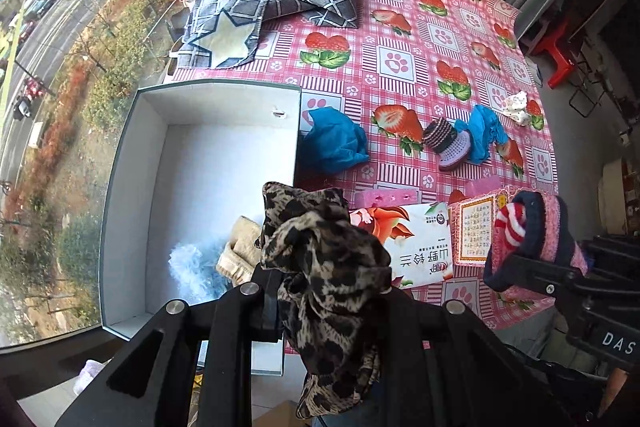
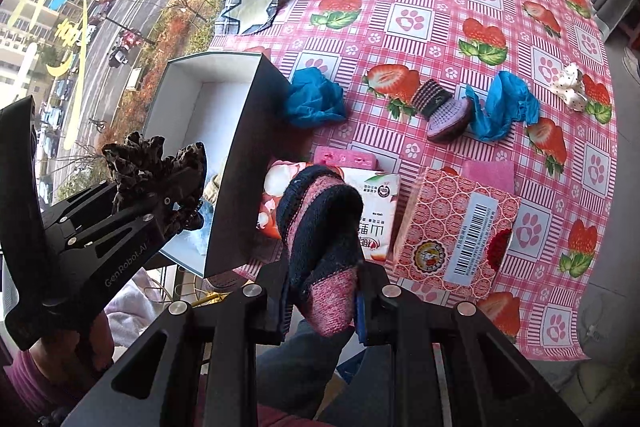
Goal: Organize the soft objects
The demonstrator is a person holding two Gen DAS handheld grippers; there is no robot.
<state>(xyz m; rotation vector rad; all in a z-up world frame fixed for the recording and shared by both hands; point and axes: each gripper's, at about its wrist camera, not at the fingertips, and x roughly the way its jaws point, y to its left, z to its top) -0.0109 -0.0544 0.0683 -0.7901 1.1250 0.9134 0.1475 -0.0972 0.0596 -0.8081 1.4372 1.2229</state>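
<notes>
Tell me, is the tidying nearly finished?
Not yet. The box already holds a beige thing and something fluffy blue. The left gripper holds a leopard cloth; the right gripper holds a pink sock. Two blue cloths, a knitted bootie and a dotted cloth remain.

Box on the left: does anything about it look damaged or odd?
The white box has a small torn hole high in its far inner wall. Otherwise it sits upright and open, with a fluffy blue item and a beige knit piece inside.
</notes>
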